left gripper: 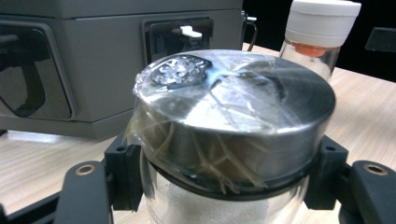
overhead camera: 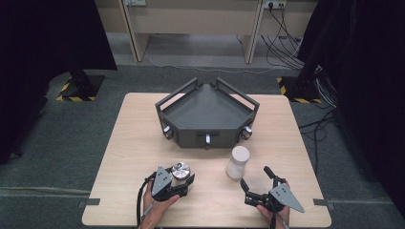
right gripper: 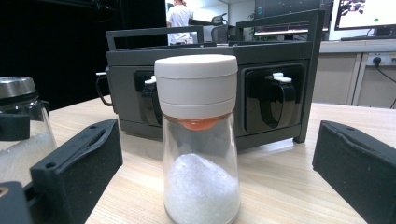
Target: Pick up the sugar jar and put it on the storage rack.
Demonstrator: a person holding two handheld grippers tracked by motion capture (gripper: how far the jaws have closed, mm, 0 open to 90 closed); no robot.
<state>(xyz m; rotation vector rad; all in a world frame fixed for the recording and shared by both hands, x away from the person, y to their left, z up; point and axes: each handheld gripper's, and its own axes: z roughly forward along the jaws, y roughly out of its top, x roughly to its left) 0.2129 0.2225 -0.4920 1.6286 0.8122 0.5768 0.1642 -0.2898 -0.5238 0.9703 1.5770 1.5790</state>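
The left hand-held gripper [overhead camera: 184,183] is clamped on a glass jar [overhead camera: 180,172] with a shiny metal lid. Its two black pads [left gripper: 125,175] press on the jar just under the lid, one on each side. The jar stands on the tabletop [overhead camera: 133,143], right between the jaws, and it has white grains inside.

I think this jar is a bit heavy, because the metal lid looks thick and the glass is hard. Glass is smooth, so it can slip, and it can break if it drops. The lid has crinkly clear tape [left gripper: 187,70] stuck over it, and that looks slippery too. Just under the lid is a good place to hold, since the lid sticks out a little and would stop the jar from sliding down.

The right hand-held gripper [overhead camera: 255,183] is wide open and holds nothing. Just in front of it stands a glass shaker [right gripper: 198,140] with a white cap [right gripper: 196,81]. It is tall and thin, with white grains at the bottom, so I think it is light and tips over easily. The glass middle is the best spot to grab, with a soft squeeze.

Farther off, past both jars, a dark grey tray [overhead camera: 207,138] with rails sits on the tabletop.
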